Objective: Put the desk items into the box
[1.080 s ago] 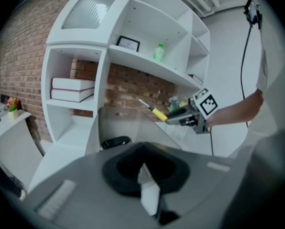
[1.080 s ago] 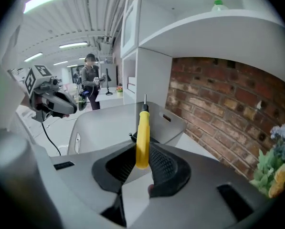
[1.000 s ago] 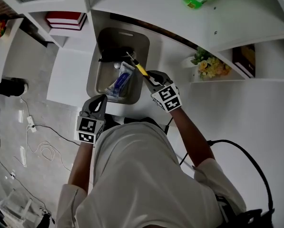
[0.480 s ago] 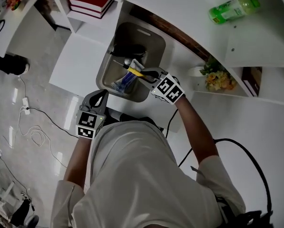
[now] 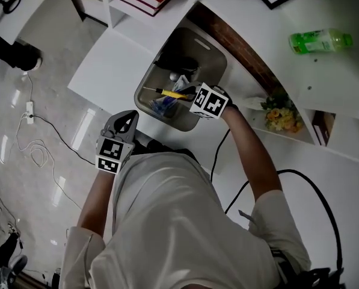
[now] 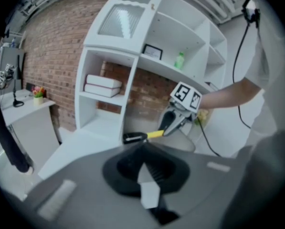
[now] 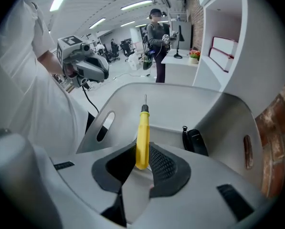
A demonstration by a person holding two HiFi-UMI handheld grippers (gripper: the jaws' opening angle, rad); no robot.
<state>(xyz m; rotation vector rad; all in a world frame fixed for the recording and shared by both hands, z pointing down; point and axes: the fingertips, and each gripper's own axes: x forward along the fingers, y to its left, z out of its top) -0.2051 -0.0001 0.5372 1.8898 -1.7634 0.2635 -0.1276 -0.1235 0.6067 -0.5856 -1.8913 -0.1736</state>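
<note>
**A:** Where is the screwdriver (image 7: 142,136)?
**B:** The right gripper (image 7: 143,162) pinches its yellow handle, with the tip over the grey box (image 7: 195,104).
**A:** How best to set it in?
**B:** Lower it past the rim, beside the black item (image 7: 195,141), possibly a remote, then release. The left gripper (image 6: 144,175) is pressed together and empty, near-left of the box.

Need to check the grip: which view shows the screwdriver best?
Right gripper view: the screwdriver sits centre, its yellow handle clamped between the jaws, tip over the box. Head view shows it small, above the box; left gripper view shows it distant, side-on.
</note>
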